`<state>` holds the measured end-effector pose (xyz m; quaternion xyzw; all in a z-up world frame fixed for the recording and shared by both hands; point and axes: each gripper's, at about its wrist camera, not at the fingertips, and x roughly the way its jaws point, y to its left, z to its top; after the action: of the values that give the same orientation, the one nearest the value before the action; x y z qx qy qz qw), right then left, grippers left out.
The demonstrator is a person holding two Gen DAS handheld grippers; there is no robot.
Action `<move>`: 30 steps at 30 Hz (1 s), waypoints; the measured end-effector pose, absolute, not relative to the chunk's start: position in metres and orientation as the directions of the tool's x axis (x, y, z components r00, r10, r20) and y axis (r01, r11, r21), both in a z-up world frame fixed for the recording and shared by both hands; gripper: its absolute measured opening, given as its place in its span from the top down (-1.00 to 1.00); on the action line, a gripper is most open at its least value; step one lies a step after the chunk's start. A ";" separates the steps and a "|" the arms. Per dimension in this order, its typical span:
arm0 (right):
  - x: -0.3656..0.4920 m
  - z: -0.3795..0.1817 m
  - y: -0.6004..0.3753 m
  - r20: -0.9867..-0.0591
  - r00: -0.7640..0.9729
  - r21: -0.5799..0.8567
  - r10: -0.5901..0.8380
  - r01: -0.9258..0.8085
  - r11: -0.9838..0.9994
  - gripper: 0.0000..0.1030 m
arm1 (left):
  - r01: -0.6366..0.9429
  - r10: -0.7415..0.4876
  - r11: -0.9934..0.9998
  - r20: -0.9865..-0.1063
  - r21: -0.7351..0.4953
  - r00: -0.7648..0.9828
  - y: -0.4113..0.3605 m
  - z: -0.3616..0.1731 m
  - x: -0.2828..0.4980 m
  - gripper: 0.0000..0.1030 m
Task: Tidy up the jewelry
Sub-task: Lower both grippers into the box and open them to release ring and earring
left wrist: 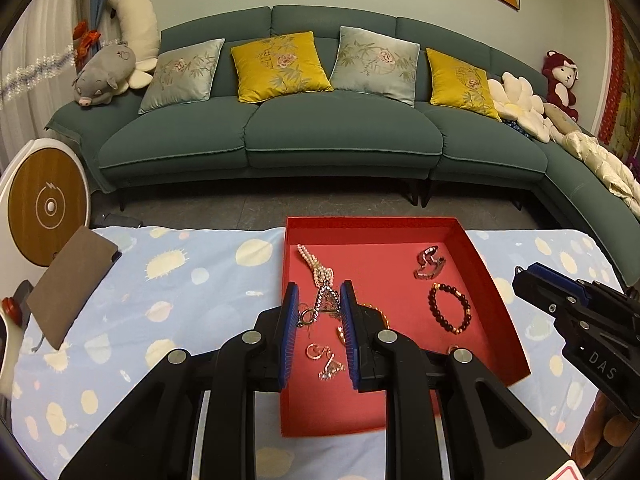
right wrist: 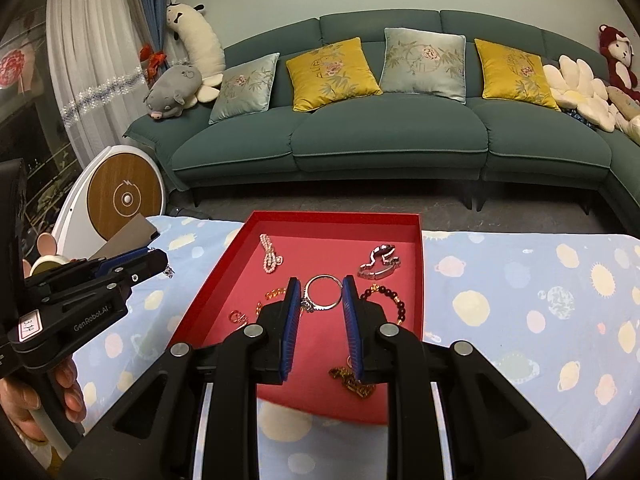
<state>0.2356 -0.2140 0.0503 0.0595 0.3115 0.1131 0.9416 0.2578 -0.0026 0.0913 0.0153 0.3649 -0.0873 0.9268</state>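
A red tray (left wrist: 496,292) (right wrist: 224,272) lies on the blue patterned cloth. My left gripper (left wrist: 319,294) is shut on a silver triangular earring (left wrist: 326,300), held above the tray. My right gripper (right wrist: 322,288) is shut on a silver ring (right wrist: 323,293) with a stone, also above the tray. In the tray lie a pearl strand (left wrist: 316,266) (right wrist: 269,254), a dark bead bracelet (left wrist: 450,307) (right wrist: 390,300), a clear curved brooch (left wrist: 429,264) (right wrist: 380,262), pink-gold earrings (left wrist: 326,358) and a gold chain (right wrist: 354,382).
A brown pad (left wrist: 72,280) lies at the cloth's left edge. A round white-and-wood device (left wrist: 44,204) stands on the floor to the left. A green sofa (left wrist: 332,132) with cushions faces the table across a strip of grey floor.
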 end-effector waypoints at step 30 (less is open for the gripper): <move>0.287 0.015 -0.211 -0.613 0.748 0.215 0.252 -0.149 0.965 0.56 | 0.125 -0.127 0.990 -0.749 -0.059 0.650 -0.011 0.054 0.296 0.25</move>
<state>0.2875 -0.2112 0.0149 0.0764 0.3379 0.1076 0.9319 0.2955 -0.0110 0.0542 -0.0012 0.4124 -0.0693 0.9084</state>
